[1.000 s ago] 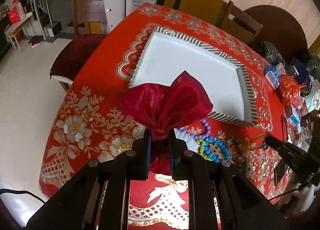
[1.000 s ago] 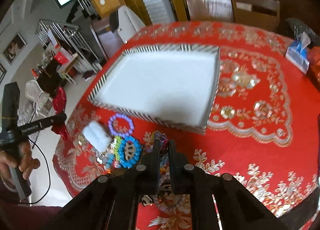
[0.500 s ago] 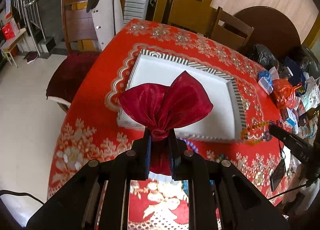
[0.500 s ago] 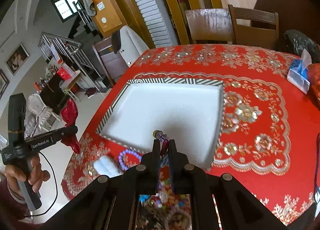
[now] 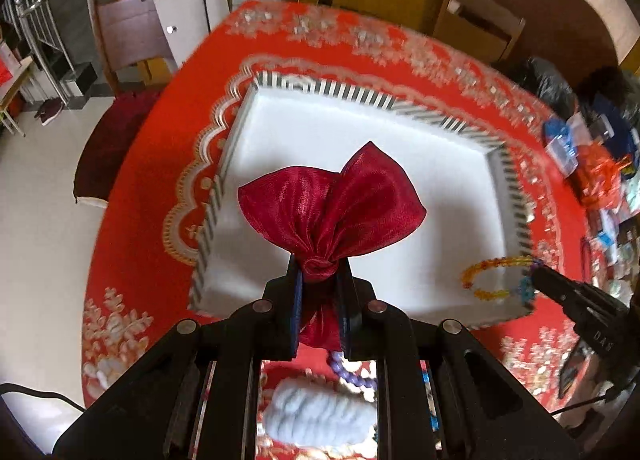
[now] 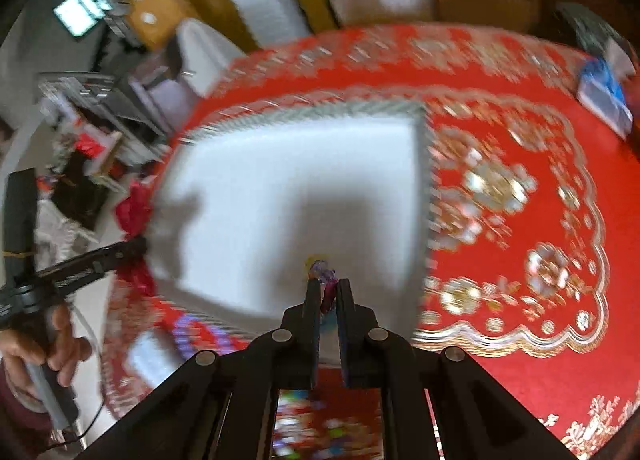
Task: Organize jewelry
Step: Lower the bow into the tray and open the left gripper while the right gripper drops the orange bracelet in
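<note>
Daylight, bright | right view motion-blurred | left view sharper | fisheye edges warped, vignetted

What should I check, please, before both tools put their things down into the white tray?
1. Left tool grips red pouch at its neck: ok.
2. Right tool shut on bead bracelet: ok.
3. Both items above the white tray: ok.
4. Tray floor free of other items: ok where visible.
5. Space between the two tools: ok, apart.
6. Bracelet caught on a tool finger: cannot tell, right view blurred.
</note>
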